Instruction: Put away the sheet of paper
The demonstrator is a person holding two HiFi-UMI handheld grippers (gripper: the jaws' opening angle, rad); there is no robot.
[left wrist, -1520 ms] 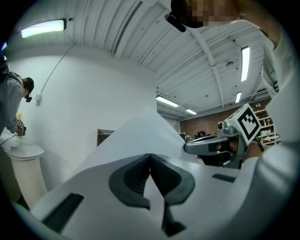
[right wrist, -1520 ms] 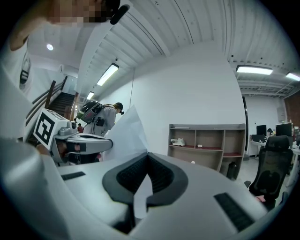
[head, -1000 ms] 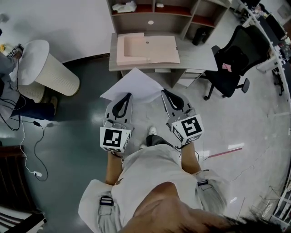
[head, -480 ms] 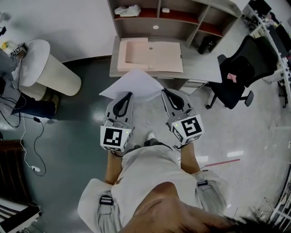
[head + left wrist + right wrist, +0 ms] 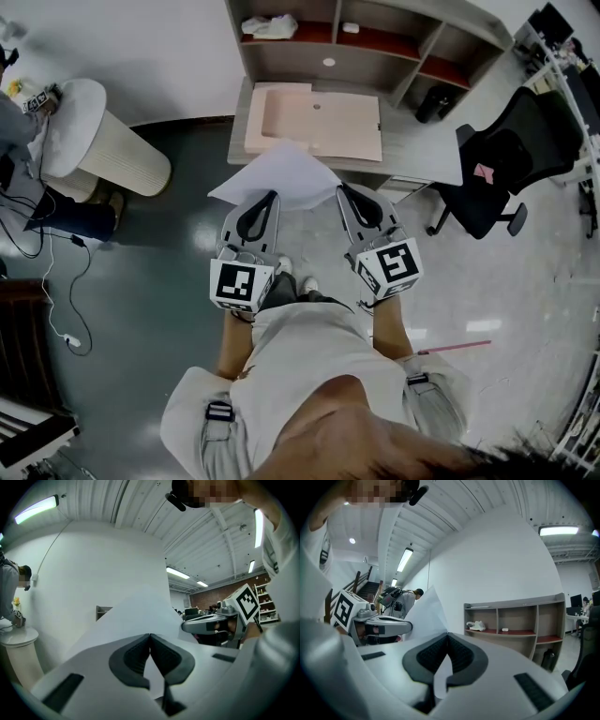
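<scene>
A white sheet of paper [image 5: 277,176] hangs flat in the air between my two grippers, in front of a desk. My left gripper [image 5: 273,194] is shut on the paper's near left edge, and my right gripper [image 5: 340,188] is shut on its near right corner. In the left gripper view the paper [image 5: 136,616] rises from the closed pads [image 5: 140,651] and fills the middle. In the right gripper view the paper [image 5: 426,613] stands up left of the closed pads [image 5: 457,653]. Ahead lies a pink folder-like tray [image 5: 314,122] on the desk [image 5: 422,141].
A shelf unit [image 5: 375,37] stands behind the desk, holding small items. A black office chair [image 5: 497,169] is at the right. A white round stand [image 5: 103,141] and another person [image 5: 19,122] are at the left, with cables [image 5: 56,281] on the floor.
The desk and pink tray have come closer to the grippers and paper, as I walk toward them. Both grips are unchanged.
</scene>
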